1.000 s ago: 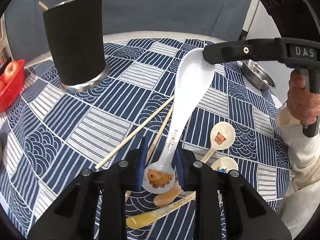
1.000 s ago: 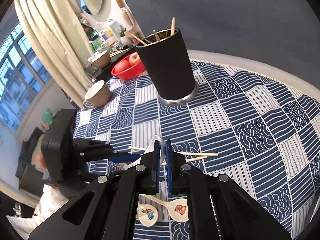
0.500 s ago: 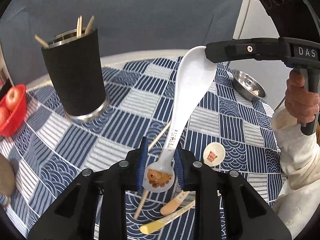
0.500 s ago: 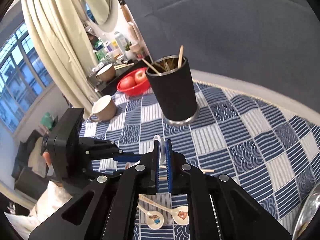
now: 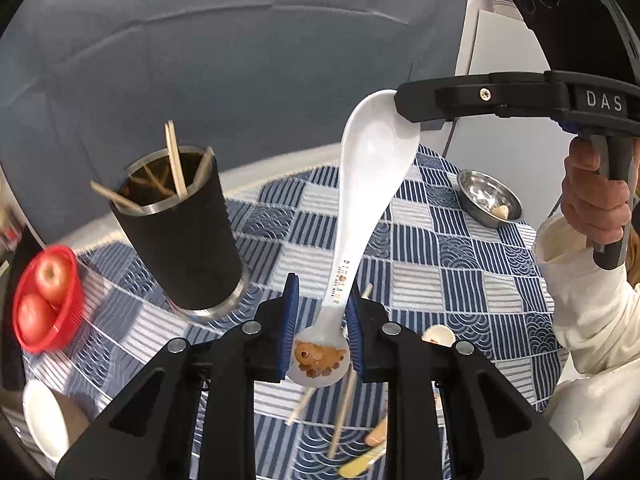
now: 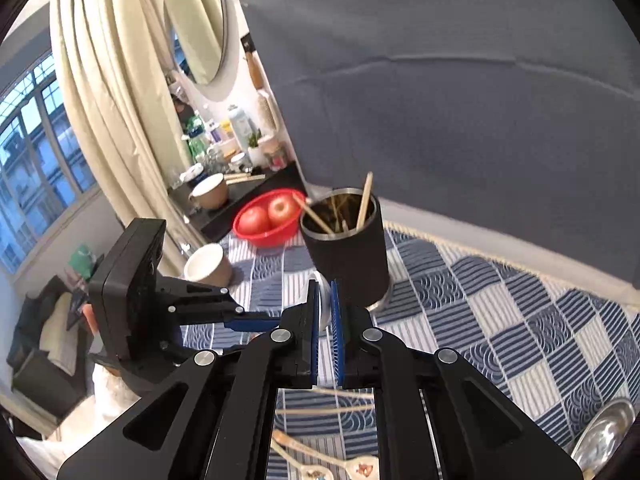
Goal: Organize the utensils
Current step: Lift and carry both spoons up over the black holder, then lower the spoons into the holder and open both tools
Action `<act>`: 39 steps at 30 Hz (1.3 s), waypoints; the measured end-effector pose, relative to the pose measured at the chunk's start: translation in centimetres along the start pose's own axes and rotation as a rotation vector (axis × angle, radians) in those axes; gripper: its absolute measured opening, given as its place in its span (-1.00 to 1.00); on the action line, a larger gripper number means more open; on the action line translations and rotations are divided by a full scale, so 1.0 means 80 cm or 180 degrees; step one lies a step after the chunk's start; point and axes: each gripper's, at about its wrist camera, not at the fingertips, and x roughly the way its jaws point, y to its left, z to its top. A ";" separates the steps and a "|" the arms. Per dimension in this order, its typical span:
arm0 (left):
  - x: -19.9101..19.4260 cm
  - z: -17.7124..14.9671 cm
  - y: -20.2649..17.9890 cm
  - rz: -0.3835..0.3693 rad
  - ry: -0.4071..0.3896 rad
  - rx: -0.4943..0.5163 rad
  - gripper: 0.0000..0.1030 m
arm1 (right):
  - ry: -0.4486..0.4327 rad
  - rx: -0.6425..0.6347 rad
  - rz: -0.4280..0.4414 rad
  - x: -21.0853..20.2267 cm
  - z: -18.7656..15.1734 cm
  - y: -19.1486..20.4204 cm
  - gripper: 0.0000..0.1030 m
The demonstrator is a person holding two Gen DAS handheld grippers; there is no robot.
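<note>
Spoon [image 5: 362, 216] is up in the air, left gripper [image 5: 320, 340] clamped on its handle end, right gripper [image 6: 325, 320] pinching the bowl end, long axis running between them, black cup [image 5: 180, 232] of chopsticks sitting farther back on the tablecloth [image 5: 440, 264], left of the spoon.

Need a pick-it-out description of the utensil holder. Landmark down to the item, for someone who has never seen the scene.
On the blue patchwork tablecloth, look toward the far side by the grey backdrop, next to the red bowl of apples. The utensil holder is the tall black cylinder with a steel rim and base, the only container with wooden chopsticks sticking out.
</note>
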 end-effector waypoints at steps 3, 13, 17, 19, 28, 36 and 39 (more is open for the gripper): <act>-0.005 0.015 0.010 -0.0004 -0.0065 0.0050 -0.57 | -0.0139 0.0031 -0.0053 -0.001 0.013 0.005 -0.89; -0.005 0.068 0.072 -0.0188 -0.0317 -0.0002 -0.64 | -0.0429 -0.0066 -0.0180 0.008 0.073 0.019 -0.87; 0.008 0.082 0.096 -0.0230 -0.0377 -0.0062 -0.64 | -0.0398 -0.0123 -0.0269 0.027 0.100 0.019 -0.87; 0.014 0.086 0.104 -0.0235 -0.0385 -0.0086 -0.64 | -0.0369 -0.0141 -0.0316 0.038 0.112 0.018 -0.87; 0.042 0.093 0.146 -0.0208 -0.0474 -0.0153 -0.33 | -0.0443 -0.0159 -0.0434 0.080 0.135 0.017 -0.87; 0.010 0.059 0.154 -0.0049 -0.0725 -0.0366 0.88 | -0.0864 0.0136 -0.0451 0.041 0.118 -0.014 0.69; -0.004 0.049 0.150 -0.0006 -0.0727 -0.0393 0.88 | -0.0897 0.0258 -0.0384 0.024 0.109 -0.024 0.68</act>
